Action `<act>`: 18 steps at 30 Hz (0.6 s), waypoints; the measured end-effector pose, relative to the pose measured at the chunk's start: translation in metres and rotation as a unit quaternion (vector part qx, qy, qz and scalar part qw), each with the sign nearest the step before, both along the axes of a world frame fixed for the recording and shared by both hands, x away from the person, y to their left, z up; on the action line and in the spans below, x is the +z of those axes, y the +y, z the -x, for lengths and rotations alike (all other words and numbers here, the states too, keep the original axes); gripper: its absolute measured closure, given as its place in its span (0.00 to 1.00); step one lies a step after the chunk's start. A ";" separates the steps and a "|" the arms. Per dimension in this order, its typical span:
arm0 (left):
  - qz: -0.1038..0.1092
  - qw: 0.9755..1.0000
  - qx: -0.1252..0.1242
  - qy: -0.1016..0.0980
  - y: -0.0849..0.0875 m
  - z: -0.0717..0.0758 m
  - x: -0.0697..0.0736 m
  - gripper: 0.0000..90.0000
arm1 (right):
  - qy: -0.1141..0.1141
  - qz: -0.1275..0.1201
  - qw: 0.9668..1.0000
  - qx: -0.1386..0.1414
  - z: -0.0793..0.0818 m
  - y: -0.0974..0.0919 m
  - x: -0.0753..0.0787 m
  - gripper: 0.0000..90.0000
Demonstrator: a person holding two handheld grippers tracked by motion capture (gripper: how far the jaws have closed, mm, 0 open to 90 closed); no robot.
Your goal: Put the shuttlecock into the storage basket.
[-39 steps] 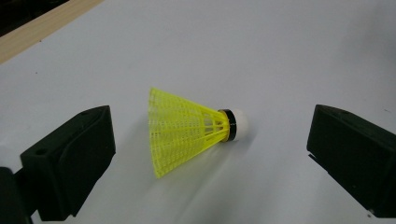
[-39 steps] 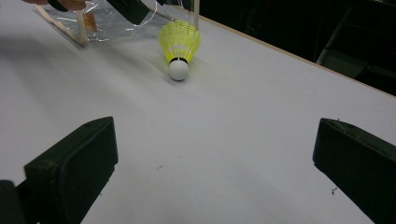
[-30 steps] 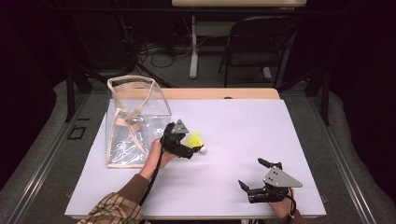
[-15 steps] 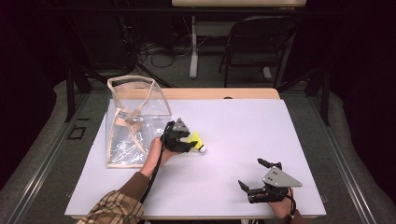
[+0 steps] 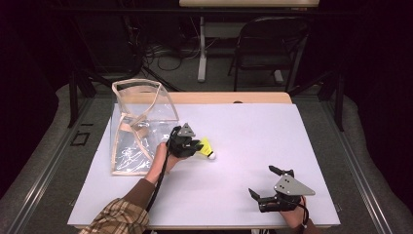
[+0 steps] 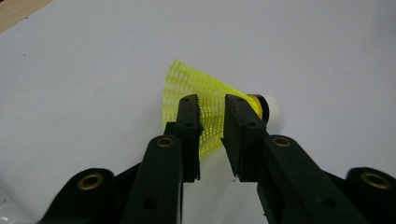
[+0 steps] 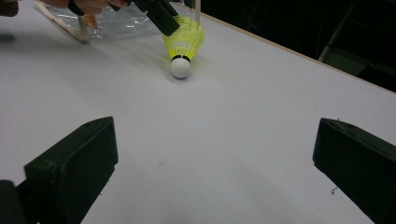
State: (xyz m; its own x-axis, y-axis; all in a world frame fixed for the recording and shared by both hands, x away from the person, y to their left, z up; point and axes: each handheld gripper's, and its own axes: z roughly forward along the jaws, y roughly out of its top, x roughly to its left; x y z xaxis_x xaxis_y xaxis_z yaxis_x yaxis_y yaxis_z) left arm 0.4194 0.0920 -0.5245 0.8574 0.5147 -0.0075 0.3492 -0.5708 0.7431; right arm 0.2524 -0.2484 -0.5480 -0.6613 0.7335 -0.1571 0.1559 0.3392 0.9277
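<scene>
A yellow shuttlecock (image 5: pixel 208 148) with a white cork tip lies on the white table (image 5: pixel 253 126), just right of a clear plastic bag (image 5: pixel 136 122). My left gripper (image 5: pixel 197 146) reaches it from the left. Its jaws have just been closing, and in the left gripper view they pinch the mesh skirt of the shuttlecock (image 6: pixel 187 84), with my left gripper (image 6: pixel 214 100) shut on it and the cork pointing right. My right gripper (image 5: pixel 260 180) rests near the table's front right, open and with nothing in it. In the right gripper view, my right gripper (image 7: pixel 215 149) faces the shuttlecock (image 7: pixel 184 39) from a distance.
The clear bag stands open with tan trim at the table's left, and its edge (image 7: pixel 107 23) lies just behind the shuttlecock. A wooden strip (image 5: pixel 229 97) runs along the table's far edge. A black chair (image 5: pixel 268 44) and cables sit beyond it.
The left gripper's jaws have come together on the shuttlecock's skirt, and the hand has shifted slightly. The right gripper has not moved.
</scene>
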 end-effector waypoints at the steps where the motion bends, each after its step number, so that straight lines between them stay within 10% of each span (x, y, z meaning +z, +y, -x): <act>1: 0.001 1.000 -0.003 -0.001 0.000 0.001 0.001 0.89 | 0.000 0.000 1.000 0.000 0.000 0.000 0.000 0.00; 18: -0.008 0.997 -0.064 -0.032 -0.010 0.021 0.018 1.00 | 0.000 0.001 1.000 -0.002 0.001 0.000 0.000 0.00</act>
State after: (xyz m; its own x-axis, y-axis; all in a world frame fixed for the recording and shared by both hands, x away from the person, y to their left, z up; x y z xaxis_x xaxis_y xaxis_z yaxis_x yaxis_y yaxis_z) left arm 0.3984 0.0819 -0.5063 0.9148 0.4000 0.0567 0.2247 -0.6204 0.7514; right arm 0.2517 -0.2487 -0.5475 -0.6586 0.7357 -0.1583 0.1567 0.3398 0.9273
